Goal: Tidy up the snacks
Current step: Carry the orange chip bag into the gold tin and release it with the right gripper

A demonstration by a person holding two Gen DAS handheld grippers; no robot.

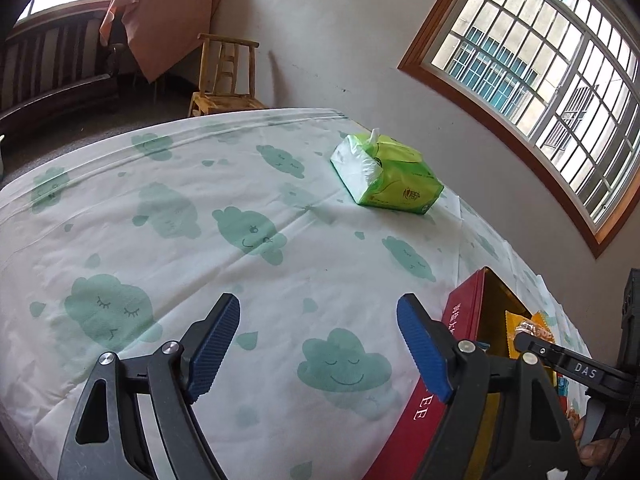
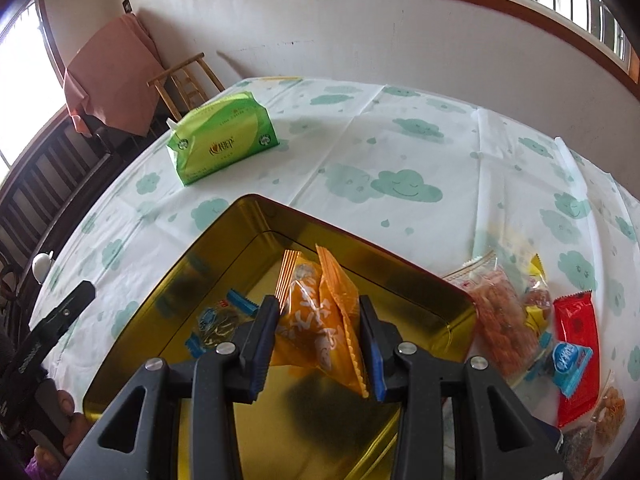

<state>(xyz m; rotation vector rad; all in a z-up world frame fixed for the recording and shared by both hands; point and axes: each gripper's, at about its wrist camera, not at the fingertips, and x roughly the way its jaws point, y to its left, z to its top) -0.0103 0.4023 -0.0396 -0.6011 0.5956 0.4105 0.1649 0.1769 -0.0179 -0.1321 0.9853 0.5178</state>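
Note:
A red tin box (image 2: 180, 264) with a gold inside stands open on the table; its red side (image 1: 464, 312) shows in the left wrist view. My right gripper (image 2: 318, 320) is shut on two orange snack packets (image 2: 316, 312) and holds them over the box. A blue-wrapped candy (image 2: 218, 322) lies on the box floor. More snack packets lie on the table to the right of the box: an orange-brown one (image 2: 500, 316), a red one (image 2: 574, 344), a blue one (image 2: 568, 360). My left gripper (image 1: 318, 328) is open and empty, left of the box.
A green tissue pack (image 1: 386, 174) lies at the table's far side, also in the right wrist view (image 2: 222, 136). The tablecloth (image 1: 200, 220) is white with green clouds. A wooden chair (image 1: 226, 76) stands beyond the table by the wall.

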